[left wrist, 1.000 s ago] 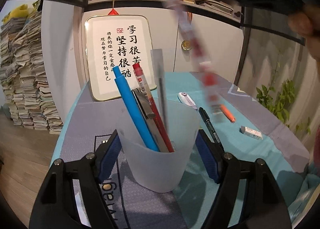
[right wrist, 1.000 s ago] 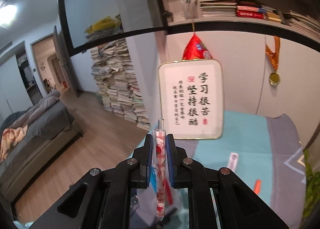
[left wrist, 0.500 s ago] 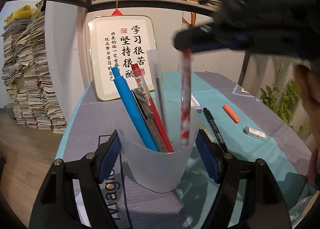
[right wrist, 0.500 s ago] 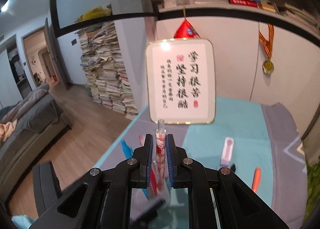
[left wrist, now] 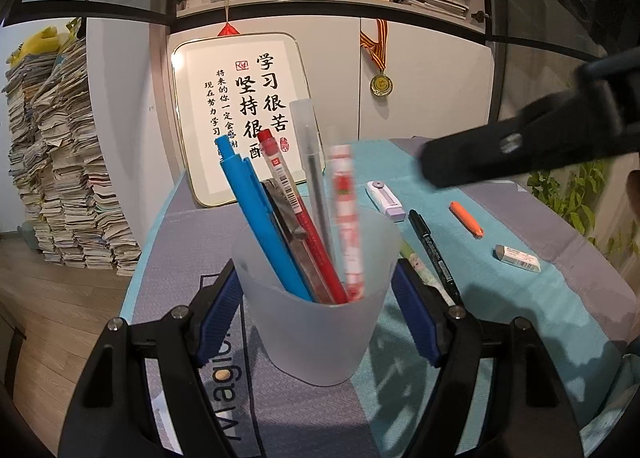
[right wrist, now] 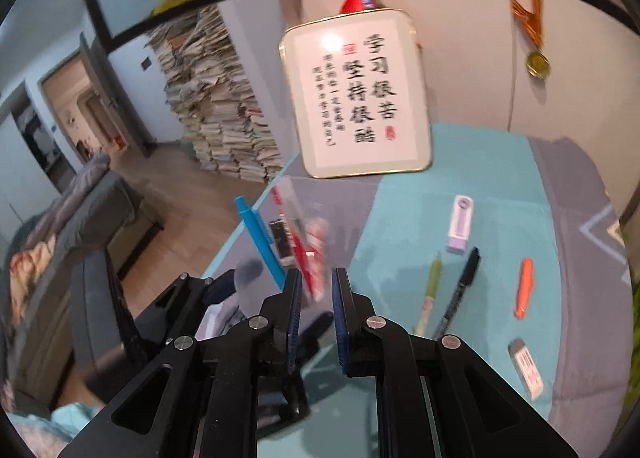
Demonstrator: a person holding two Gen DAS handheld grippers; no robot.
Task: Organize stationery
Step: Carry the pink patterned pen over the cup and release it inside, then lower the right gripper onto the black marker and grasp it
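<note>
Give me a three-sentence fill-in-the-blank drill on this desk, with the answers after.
1. The left gripper grips the frosted ___ by its sides.
2. The patterned pen stands ___ that container.
3. The black pen lies on the table near an ___ marker.
Missing words: cup; inside; orange.

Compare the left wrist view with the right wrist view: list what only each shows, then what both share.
Only left wrist: the cup wall between the left gripper pads, and the right gripper seen from outside.
Only right wrist: the sofa and the doorway.
Both: the blue pen, the framed calligraphy, the medal, the black marker, the eraser and the paper stack.
</note>
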